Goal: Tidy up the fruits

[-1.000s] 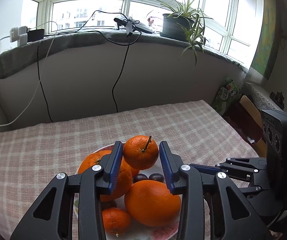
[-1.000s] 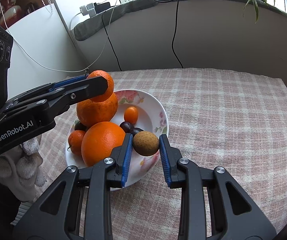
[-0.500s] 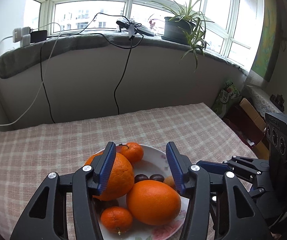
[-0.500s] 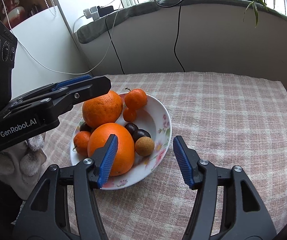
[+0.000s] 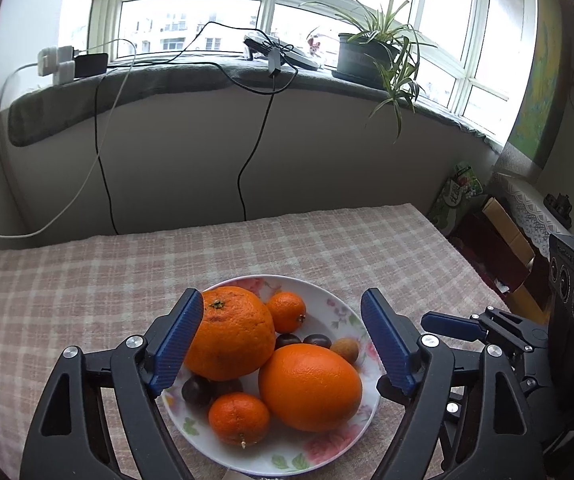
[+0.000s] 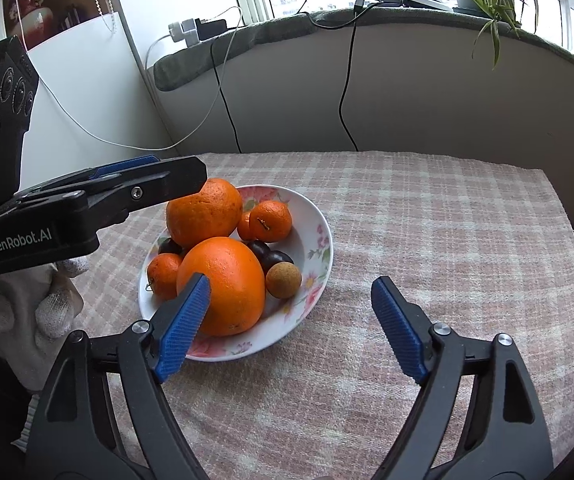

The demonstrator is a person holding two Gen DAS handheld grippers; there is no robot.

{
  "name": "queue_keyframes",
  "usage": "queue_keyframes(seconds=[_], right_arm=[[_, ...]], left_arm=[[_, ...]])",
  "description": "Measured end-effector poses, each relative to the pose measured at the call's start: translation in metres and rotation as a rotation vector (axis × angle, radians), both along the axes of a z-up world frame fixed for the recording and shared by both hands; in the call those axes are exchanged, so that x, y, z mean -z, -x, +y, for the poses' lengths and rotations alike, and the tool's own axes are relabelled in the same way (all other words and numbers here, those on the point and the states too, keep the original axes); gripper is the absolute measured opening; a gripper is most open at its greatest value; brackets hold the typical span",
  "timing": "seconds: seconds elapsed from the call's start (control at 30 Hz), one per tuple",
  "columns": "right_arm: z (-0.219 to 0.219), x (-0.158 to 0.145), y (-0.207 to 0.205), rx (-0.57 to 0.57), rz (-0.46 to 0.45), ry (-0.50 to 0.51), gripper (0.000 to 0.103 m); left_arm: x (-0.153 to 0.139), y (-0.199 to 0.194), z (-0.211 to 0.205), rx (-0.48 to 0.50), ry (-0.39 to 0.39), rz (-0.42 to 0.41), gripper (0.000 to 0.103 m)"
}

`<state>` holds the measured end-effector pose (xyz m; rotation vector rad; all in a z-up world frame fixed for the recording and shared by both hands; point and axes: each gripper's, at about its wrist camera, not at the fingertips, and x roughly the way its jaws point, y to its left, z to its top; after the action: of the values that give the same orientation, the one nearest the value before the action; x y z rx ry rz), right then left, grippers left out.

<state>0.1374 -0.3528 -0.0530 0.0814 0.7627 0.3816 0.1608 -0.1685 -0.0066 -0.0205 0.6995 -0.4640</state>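
A flowered white plate (image 5: 339, 305) on the checked tablecloth holds two large oranges (image 5: 231, 332) (image 5: 311, 388), two tangerines (image 5: 286, 312) (image 5: 239, 418), dark plums (image 5: 315, 340) and a brown longan (image 5: 345, 350). My left gripper (image 5: 283, 300) hovers over the plate, its jaws opening wide, and no pad presses on a fruit. My right gripper (image 6: 291, 285) stands at the plate's near right rim (image 6: 323, 256), jaws opening too. The longan (image 6: 283, 280) lies free in the plate ahead of it. The left gripper (image 6: 159, 176) reaches in from the left above the far orange (image 6: 205, 212).
A gloved hand (image 6: 47, 300) holds the left gripper. Behind the table a wall rises to a sill with chargers (image 5: 57, 65), hanging cables (image 5: 247, 160) and a potted plant (image 5: 367, 60). Cardboard boxes (image 5: 503, 240) stand beyond the table's right edge. Bare tablecloth (image 6: 447, 240) stretches right of the plate.
Both grippers opened. The left let go of a tangerine, which now lies at the plate's far side. The right released the longan, which rests in the plate near the rim.
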Motion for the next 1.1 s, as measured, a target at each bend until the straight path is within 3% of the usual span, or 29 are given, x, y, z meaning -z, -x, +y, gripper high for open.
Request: queue_keyframes(seconds=[0.4, 1.1], right_arm=[[-0.006, -0.004, 0.016, 0.059, -0.024, -0.001, 0.085], [-0.019, -0.021, 0.054, 0.171, -0.082, -0.030, 0.090]], left_arm=[[0.000, 0.020, 0.017, -0.044, 0.004, 0.003, 0.081], [-0.009, 0.077, 0.041, -0.114, -0.016, -0.061, 0.082]])
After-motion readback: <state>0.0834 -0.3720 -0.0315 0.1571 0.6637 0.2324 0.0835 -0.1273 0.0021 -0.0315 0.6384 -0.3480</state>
